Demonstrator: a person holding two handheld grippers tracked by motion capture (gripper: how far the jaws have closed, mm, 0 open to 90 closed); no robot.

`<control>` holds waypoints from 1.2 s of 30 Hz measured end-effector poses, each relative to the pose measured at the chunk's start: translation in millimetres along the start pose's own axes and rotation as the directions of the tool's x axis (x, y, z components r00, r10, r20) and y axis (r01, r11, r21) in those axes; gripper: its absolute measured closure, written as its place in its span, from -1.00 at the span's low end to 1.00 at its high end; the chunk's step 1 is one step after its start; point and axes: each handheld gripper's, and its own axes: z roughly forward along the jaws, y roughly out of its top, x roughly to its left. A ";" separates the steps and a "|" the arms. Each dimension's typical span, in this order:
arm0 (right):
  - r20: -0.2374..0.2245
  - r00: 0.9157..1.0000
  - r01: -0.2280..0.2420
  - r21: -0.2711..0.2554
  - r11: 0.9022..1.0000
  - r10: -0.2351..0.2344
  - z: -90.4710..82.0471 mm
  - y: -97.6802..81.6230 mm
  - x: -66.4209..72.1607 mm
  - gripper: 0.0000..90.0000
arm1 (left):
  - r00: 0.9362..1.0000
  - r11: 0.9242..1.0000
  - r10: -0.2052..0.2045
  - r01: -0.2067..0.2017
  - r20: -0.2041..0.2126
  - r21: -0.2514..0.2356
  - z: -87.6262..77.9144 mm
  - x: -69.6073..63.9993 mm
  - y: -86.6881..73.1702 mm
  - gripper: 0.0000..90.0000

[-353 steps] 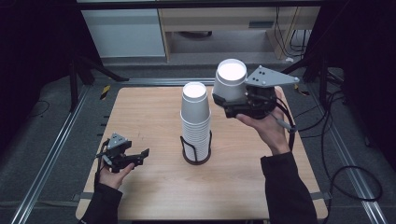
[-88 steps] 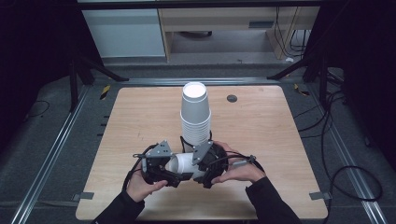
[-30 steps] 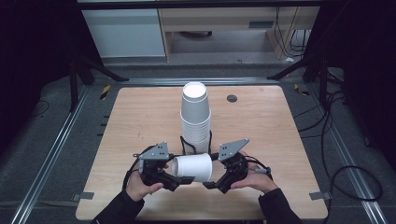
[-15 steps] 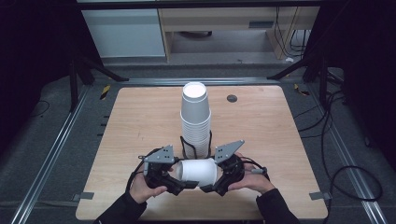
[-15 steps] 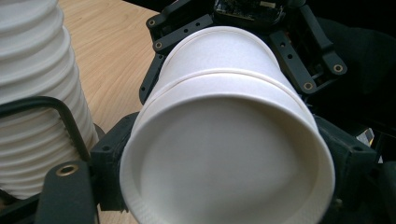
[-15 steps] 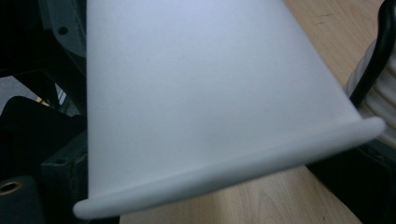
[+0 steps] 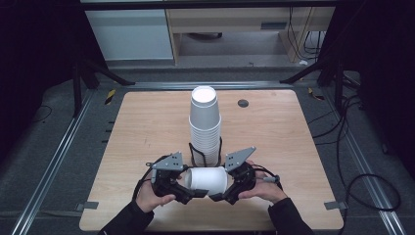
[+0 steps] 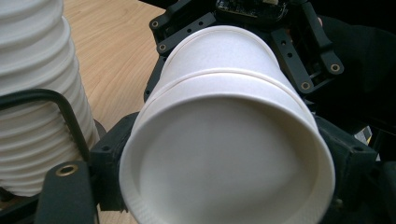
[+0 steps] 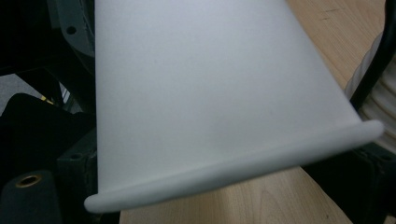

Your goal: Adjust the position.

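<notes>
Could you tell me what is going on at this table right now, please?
A person holds a tool in each hand, and between them, lying sideways above the table, are nested white paper cups. The left tool grips one end and the right tool the other; the left gripper view shows two cups, one inside the other. Just behind stands a tall stack of cups in a black wire holder.

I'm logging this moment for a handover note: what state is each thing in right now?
Left gripper: shut on the paper cups.
Right gripper: shut on the paper cups.
Paper cups: two nested, lying sideways between the grippers, above the table.
Cup stack: upright in its black wire holder.
</notes>
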 end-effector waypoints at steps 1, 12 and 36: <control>0.000 1.000 -0.001 -0.001 1.000 0.001 -0.1 0.0 0.0 -0.78 | 1.000 1.000 -0.001 0.001 0.000 -0.003 0.1 -0.2 0.1 -0.55; 0.025 1.000 -0.012 0.006 1.000 0.012 -7.5 -1.0 -2.4 -0.77 | 0.999 0.999 0.000 -0.001 -0.032 -0.035 -9.4 0.6 2.2 -0.65; 0.152 0.982 0.074 0.239 0.968 -0.113 -24.9 24.2 -18.9 -0.77 | 0.992 0.996 0.021 -0.010 -0.122 0.087 -21.9 15.8 -8.0 -0.71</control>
